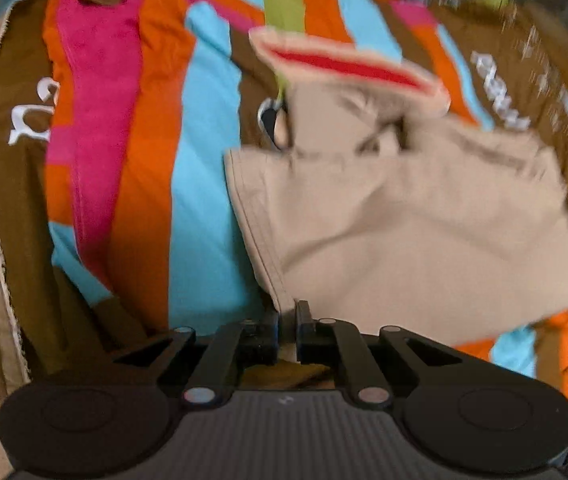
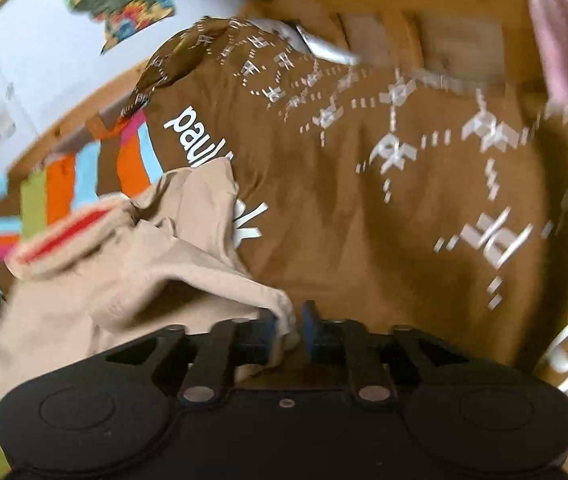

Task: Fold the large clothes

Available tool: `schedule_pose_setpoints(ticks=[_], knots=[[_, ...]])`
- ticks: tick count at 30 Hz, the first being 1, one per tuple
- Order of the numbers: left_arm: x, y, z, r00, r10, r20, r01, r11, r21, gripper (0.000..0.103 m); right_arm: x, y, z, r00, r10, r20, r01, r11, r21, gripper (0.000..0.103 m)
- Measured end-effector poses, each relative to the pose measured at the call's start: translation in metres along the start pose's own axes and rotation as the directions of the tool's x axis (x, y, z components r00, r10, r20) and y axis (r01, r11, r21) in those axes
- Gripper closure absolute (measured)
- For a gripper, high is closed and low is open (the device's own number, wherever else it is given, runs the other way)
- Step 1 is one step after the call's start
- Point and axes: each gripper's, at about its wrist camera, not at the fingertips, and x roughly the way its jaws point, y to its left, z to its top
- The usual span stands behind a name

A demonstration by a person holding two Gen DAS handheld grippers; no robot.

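Observation:
A beige garment (image 1: 404, 216) with a red-striped collar band (image 1: 348, 64) hangs bunched above a striped bedspread. My left gripper (image 1: 287, 314) is shut on its hemmed edge, the fabric pinched between the black fingers. In the right wrist view the same beige garment (image 2: 131, 256) drapes to the left, its red-striped band (image 2: 59, 236) showing. My right gripper (image 2: 288, 322) is shut on a bunched corner of it. Both views are blurred by motion.
A bedspread with brown, pink, orange and blue stripes (image 1: 131, 120) lies under the garment. Its brown part with white lettering and patterns (image 2: 384, 168) fills the right wrist view. Wooden bed frame (image 2: 424, 12) and a white wall with colourful pictures (image 2: 43, 40) stand behind.

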Motion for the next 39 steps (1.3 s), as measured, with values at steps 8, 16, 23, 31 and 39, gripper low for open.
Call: schedule_pose_setpoints(ticks=[8, 16, 23, 31, 39], knots=[[-0.007, 0.002, -0.003, 0.997, 0.030, 0.078, -0.026, 0.999, -0.047, 0.053, -0.008, 0.049, -0.013, 0.991, -0.003, 0.134, 0.055, 0.921, -0.387, 0.037], [0.006, 0.007, 0.003, 0.995, 0.086, 0.050, -0.081, 0.992, -0.096, 0.067, 0.026, 0.025, 0.029, 0.977, 0.111, 0.182, -0.080, 0.982, -0.171, 0.099], [0.022, 0.010, 0.005, 0.994, 0.113, 0.010, -0.111, 0.987, -0.118, 0.074, 0.079, 0.002, 0.025, 0.998, -0.053, 0.026, 0.055, 0.997, -0.058, 0.089], [-0.015, -0.013, -0.004, 0.956, 0.222, 0.191, -0.212, 0.975, -0.070, 0.025, 0.019, 0.024, 0.016, 0.979, -0.048, 0.200, 0.082, 0.983, -0.165, 0.032], [-0.018, -0.093, -0.002, 0.923, 0.172, 0.344, -0.219, 0.970, 0.104, 0.013, 0.019, 0.068, -0.001, 0.981, 0.063, 0.181, -0.014, 0.966, -0.260, 0.019]])
